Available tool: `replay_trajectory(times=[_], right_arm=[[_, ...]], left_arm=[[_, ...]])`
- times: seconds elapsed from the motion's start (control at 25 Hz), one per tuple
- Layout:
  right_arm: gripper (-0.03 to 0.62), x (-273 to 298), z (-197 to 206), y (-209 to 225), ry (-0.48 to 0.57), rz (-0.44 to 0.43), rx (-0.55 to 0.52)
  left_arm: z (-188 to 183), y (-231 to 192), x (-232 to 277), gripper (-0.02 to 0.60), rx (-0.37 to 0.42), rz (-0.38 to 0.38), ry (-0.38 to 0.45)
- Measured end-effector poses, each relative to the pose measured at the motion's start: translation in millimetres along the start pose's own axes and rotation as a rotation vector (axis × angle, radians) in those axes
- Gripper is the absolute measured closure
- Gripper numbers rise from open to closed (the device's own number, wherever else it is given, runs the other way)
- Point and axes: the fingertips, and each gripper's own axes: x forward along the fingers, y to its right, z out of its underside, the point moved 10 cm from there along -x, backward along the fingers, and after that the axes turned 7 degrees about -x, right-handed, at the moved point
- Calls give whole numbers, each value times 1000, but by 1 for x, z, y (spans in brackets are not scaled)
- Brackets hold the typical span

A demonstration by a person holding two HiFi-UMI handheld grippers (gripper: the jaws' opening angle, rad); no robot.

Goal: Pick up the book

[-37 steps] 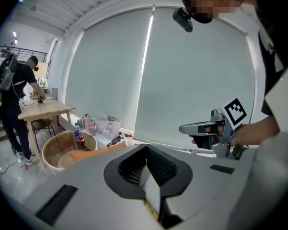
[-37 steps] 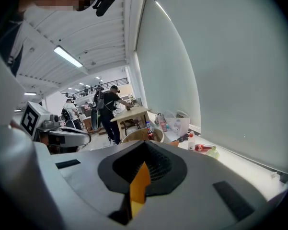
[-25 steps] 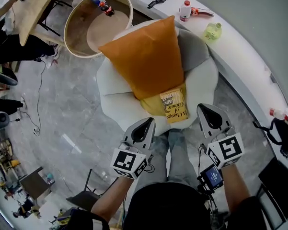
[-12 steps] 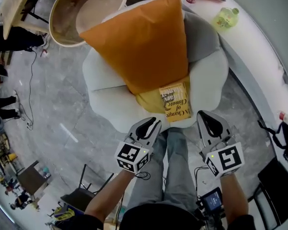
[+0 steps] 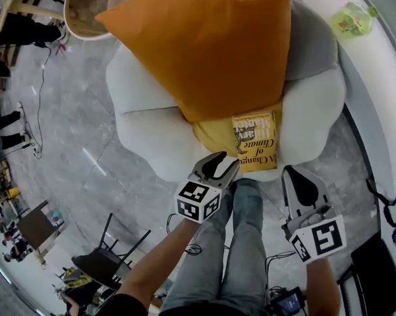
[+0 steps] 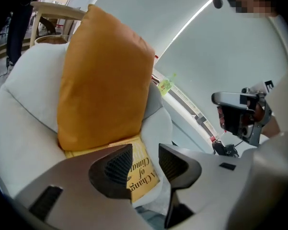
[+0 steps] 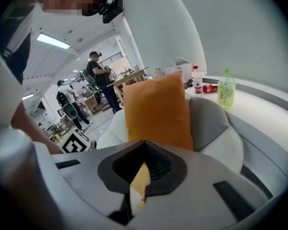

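Head view: the yellow book [image 5: 255, 141] lies untouched on the armchair [image 5: 145, 130], just ahead of my left gripper [image 5: 219, 165], its far end under the orange cushion [image 5: 211, 45]. My left gripper's jaws have just been opening, with nothing between them; my right gripper [image 5: 302, 183] is clenched and empty. Grasping and lifting remain.

There was one book [image 5: 255, 140], one orange cushion [image 5: 211, 45] and one white armchair [image 5: 148, 127] with one grey pad [image 5: 313, 41]. Two grippers were in sight: the left gripper [image 5: 225, 163] and the right gripper [image 5: 294, 171]. Two bottles stood on the one ledge [image 7: 266, 104]: a green bottle [image 7: 225, 91] and a red-capped bottle [image 7: 197, 86]. Two bystanders stood far off, a near bystander [image 7: 98, 73] and a far bystander [image 7: 66, 102]. There was one round tub [image 5: 71, 20] and one black chair [image 5: 109, 259].
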Motion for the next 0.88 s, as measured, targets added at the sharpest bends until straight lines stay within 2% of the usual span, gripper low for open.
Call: replay_trajectory(times=[0.2,0.4,0.64,0.76,0.88], right_arm=[[591,25,40,5,-23,-34,28],[591,44,75,16,-56,-46,38],[591,55,102,29,-79,-48,86],[591,56,109,36,-83,-42,102],[591,58,113,38,-81,-42,112]], left_arm=[[40,-39,45,370,-28,-36,-65],[83,-71,94,367,-70,-35,-111],[122,-89,140,329,-116,-49,-160],[129,-88,160,318,-159,-33,-160],[133,-90,171,274,-177,-28,-149]])
